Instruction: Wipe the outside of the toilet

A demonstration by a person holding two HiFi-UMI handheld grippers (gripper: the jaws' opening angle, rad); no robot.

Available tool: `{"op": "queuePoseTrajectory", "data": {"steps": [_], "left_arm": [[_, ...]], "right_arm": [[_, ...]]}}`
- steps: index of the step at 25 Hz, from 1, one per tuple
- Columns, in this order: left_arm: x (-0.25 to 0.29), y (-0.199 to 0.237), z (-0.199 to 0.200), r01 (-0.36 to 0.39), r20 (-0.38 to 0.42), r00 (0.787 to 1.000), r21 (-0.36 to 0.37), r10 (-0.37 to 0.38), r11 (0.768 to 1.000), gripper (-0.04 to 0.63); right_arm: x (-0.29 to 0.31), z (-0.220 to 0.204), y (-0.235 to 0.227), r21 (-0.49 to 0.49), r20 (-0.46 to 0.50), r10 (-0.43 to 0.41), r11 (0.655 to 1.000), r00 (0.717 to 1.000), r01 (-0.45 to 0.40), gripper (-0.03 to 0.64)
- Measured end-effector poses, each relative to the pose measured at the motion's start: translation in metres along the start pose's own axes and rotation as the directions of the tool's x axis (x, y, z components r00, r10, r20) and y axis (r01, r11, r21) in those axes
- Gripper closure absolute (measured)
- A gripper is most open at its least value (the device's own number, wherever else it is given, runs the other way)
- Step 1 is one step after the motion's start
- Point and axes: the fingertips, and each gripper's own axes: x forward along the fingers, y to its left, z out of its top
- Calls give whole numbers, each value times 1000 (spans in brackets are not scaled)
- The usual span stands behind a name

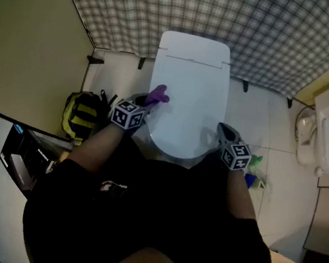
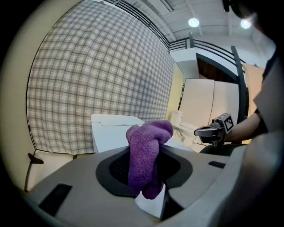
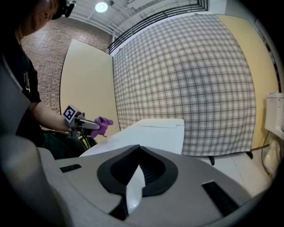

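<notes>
The white toilet point(image 1: 189, 94) stands with its lid down in front of a checked wall. My left gripper point(image 1: 147, 102) is shut on a purple cloth point(image 1: 157, 95) at the lid's left edge. In the left gripper view the cloth point(image 2: 144, 155) bulges up out of the jaws, in front of the toilet point(image 2: 111, 131). My right gripper point(image 1: 225, 131) hovers at the lid's right edge, shut with nothing in it. In the right gripper view its jaws meet at their tips point(image 3: 138, 148) over the lid point(image 3: 151, 133), and the left gripper point(image 3: 95, 125) with the cloth point(image 3: 104, 123) shows across it.
A yellow and black bag point(image 1: 83, 115) lies on the floor left of the toilet. A white fixture point(image 1: 326, 128) hangs on the right wall. Small green and blue things point(image 1: 255, 167) sit on the floor to the right. A dark shelf point(image 1: 21, 155) stands at the near left.
</notes>
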Motion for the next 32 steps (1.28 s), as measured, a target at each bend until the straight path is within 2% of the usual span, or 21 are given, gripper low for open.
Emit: {"op": "queuePoseTrajectory", "data": {"steps": [3, 6, 10, 13, 17, 21, 23, 24, 25, 27, 29, 32], "left_arm": [[17, 37, 29, -52, -9, 999, 52, 52, 997, 476], [43, 72, 61, -86, -41, 995, 146, 93, 986, 476], [94, 123, 106, -109, -100, 985, 282, 142, 953, 476], [140, 165, 135, -132, -146, 970, 350, 193, 927, 476], [204, 222, 158, -142, -230, 938, 429, 259, 892, 476], [255, 279, 160, -141, -322, 891, 473, 319, 870, 476], [274, 302, 147, -127, -389, 857, 476, 338, 870, 476], [281, 309, 140, -116, -418, 846, 460, 331, 880, 476], [288, 314, 135, -108, -429, 848, 435, 311, 894, 476], [296, 321, 138, -108, -390, 881, 387, 269, 916, 476], [298, 320, 143, -95, -350, 904, 391, 244, 915, 477], [295, 296, 138, -21, -375, 905, 434, 202, 901, 483]], "right_arm": [[5, 5, 4, -41, 1, 26, 999, 1000, -26, 612], [11, 10, 8, -55, 8, 54, 997, 999, -53, 612], [25, 24, 5, -60, 30, 90, 994, 996, -88, 612], [34, 36, -7, -43, 70, 109, 993, 992, -106, 612], [45, 54, -28, -12, 98, 101, 995, 990, -101, 612], [58, 64, -49, 2, 104, 104, 994, 989, -105, 612], [64, 65, -59, 26, 101, 102, 994, 990, -105, 612], [67, 65, -64, 36, 98, 101, 994, 990, -105, 612], [69, 64, -68, 42, 95, 101, 993, 990, -106, 612], [72, 62, -72, 51, 89, 104, 993, 991, -109, 612], [74, 60, -74, 54, 86, 105, 992, 991, -110, 612], [72, 62, -70, 44, 93, 108, 993, 990, -113, 612]]}}
